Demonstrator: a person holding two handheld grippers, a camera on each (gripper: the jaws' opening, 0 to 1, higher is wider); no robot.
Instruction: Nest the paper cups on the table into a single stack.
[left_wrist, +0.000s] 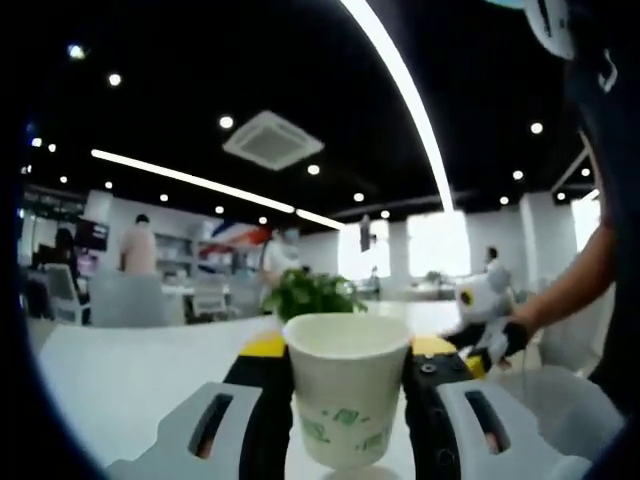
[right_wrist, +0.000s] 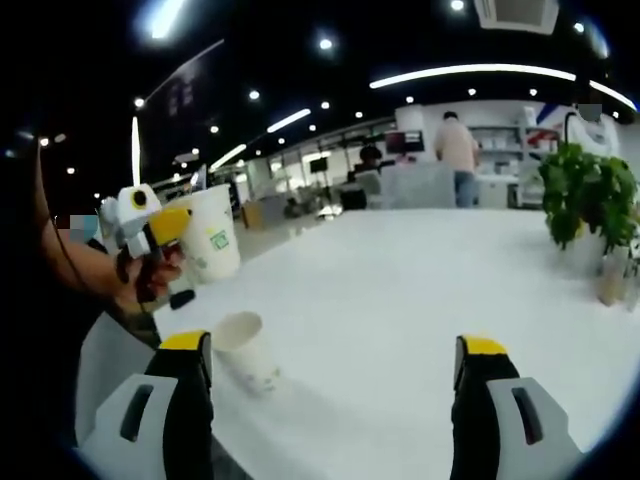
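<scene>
Left gripper (left_wrist: 350, 400) is clamping a paper cup (left_wrist: 346, 388) between its jaws, upright, mouth open to the ceiling, green print on its lower side. The yellow jaw tips are pressing against the cup's wall on both sides. Beyond the cup, a leafy plant (left_wrist: 312, 293) is standing on the white table (left_wrist: 130, 375), and further off people are standing around in a bright office hall. At the right of the left gripper view, the right gripper (left_wrist: 485, 305) is showing, held by a hand (left_wrist: 520, 322).

Over in the right gripper view, the right gripper (right_wrist: 335, 365) is hanging over the table (right_wrist: 400, 300) with its jaws spread wide and nothing between them. A second cup (right_wrist: 245, 350) is lying tilted on its side on the table, just beside the left-hand jaw, mouth pointing up and away; whether it is touching that jaw, I cannot tell. Further back at the left of that view, the left gripper (right_wrist: 165, 230) is holding the first cup (right_wrist: 213, 240) up in the air, well apart from the lying one, with the person's hand (right_wrist: 140, 275) wrapped around the handle. The plant (right_wrist: 590, 200) is sitting at the far right of the table, with a small container (right_wrist: 612, 278) beside it.
</scene>
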